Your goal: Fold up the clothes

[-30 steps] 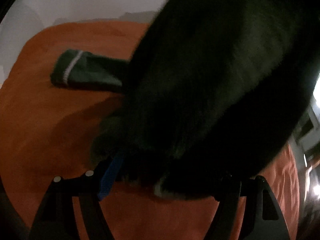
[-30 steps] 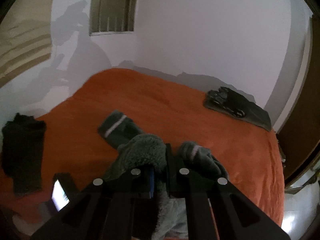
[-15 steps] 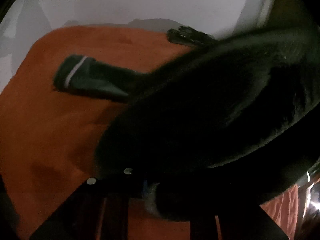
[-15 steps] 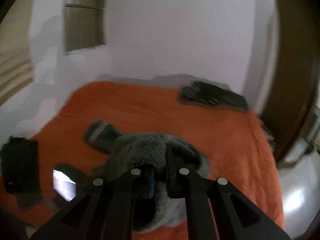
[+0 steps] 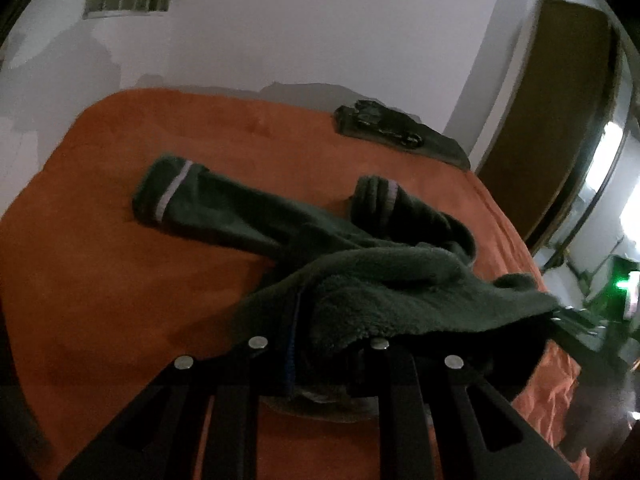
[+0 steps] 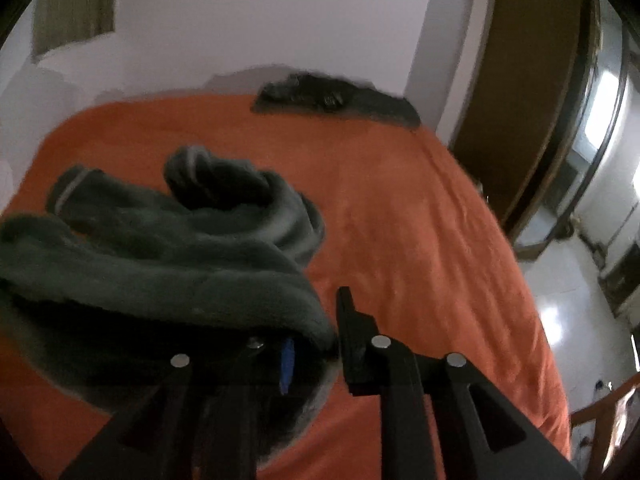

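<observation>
Where the left wrist view looks along its fingers, the left hand-held gripper (image 5: pixel 316 344) has its jaws partly apart with a bunched edge of the dark green fleece garment (image 5: pixel 360 276) lying between and over them; whether the pads actually pinch the cloth cannot be told, since the fabric hides the tips. The garment lies heaped on the orange bed cover (image 5: pixel 100 280), near the front edge. One cuff with a pale stripe (image 5: pixel 172 192) lies stretched out to the left, flat on the cover; a second striped cuff (image 5: pixel 380 196) curls up behind the heap. A separate dark folded item (image 5: pixel 396 132) rests at the far edge of the bed, well apart from the garment, against the white wall (image 5: pixel 320 32). A brown door (image 5: pixel 560 120) stands to the right.

From the right wrist view, the right hand-held gripper (image 6: pixel 312 340) stands at a moderate opening. Its right finger (image 6: pixel 352 332) is bare and clear of the cloth; the garment (image 6: pixel 160 272) drapes over the left finger and hides it. Nothing is clamped between the two. The dark folded item (image 6: pixel 340 100) appears blurred at the far edge of the bed cover (image 6: pixel 420 240).
</observation>
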`<state>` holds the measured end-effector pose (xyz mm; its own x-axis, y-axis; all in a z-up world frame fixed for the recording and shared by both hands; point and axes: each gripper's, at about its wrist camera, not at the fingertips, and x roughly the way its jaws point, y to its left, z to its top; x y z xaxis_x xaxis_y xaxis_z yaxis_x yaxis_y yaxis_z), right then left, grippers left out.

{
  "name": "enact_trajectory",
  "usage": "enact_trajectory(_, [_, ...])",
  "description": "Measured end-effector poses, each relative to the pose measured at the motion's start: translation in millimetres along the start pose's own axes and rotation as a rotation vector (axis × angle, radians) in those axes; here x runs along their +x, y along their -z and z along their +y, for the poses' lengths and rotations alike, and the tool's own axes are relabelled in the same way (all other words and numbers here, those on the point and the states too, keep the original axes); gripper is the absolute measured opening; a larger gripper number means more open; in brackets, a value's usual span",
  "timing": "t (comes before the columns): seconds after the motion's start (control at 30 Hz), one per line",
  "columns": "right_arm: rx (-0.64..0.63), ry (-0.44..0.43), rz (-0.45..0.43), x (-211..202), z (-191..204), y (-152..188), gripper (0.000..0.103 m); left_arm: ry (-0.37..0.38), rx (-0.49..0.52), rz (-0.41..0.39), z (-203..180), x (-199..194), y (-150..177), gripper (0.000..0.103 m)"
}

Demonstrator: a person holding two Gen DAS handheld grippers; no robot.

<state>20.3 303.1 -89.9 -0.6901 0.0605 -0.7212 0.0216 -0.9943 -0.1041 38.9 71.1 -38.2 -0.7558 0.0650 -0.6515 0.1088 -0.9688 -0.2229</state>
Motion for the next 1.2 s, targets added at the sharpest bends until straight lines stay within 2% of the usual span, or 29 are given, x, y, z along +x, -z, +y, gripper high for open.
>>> enact_trajectory(0.13, [0.060,-0.009,0.126,47,-7,16,0.016,0.006,-0.011,0.021,7,0,5,0.018])
enact_trajectory(0.2, [0.065,-0.017,0.145,58,-8,22,0.016,0.001,-0.012,0.038,11,4,9,0.020])
enact_trajectory(0.27, [0.068,-0.032,0.093,39,-6,15,0.009,-0.052,-0.018,0.053,19,10,16,0.028])
enact_trajectory(0.37, [0.072,-0.055,0.015,9,-4,5,0.008,-0.151,-0.042,0.074,34,22,27,0.062])
enact_trajectory(0.4, [0.074,-0.062,-0.010,-1,-3,2,0.008,-0.179,-0.056,0.084,40,28,31,0.063])
enact_trajectory(0.57, [0.029,-0.127,-0.147,-61,15,-24,0.008,-0.160,-0.088,0.246,58,68,52,0.063])
enact_trajectory(0.7, [-0.038,-0.188,-0.206,-99,44,-41,0.008,-0.146,-0.091,0.250,61,69,62,0.063])
enact_trajectory(0.73, [-0.042,-0.197,-0.216,-105,48,-44,0.008,-0.159,-0.082,0.237,63,68,63,0.060])
enact_trajectory(0.77, [-0.047,-0.206,-0.226,-111,52,-47,0.008,-0.156,-0.075,0.233,65,70,62,0.043])
enact_trajectory(0.83, [-0.068,-0.179,-0.248,-115,54,-49,0.008,-0.130,-0.068,0.231,69,72,60,0.024])
enact_trajectory(0.87, [-0.079,-0.166,-0.259,-117,55,-50,0.008,-0.106,-0.069,0.232,71,72,60,0.017])
enact_trajectory(0.9, [-0.082,-0.162,-0.246,-114,56,-48,0.008,-0.104,-0.063,0.226,72,71,59,0.014])
enact_trajectory(1.03, [-0.043,-0.151,-0.183,-93,42,-41,0.008,-0.113,-0.057,0.166,79,58,54,0.014])
enact_trajectory(1.13, [0.015,-0.150,-0.137,-79,26,-36,0.008,-0.110,-0.079,0.137,86,51,46,0.028])
enact_trajectory(1.2, [0.055,-0.153,-0.099,-69,18,-31,0.008,-0.112,-0.088,0.116,90,46,40,0.032])
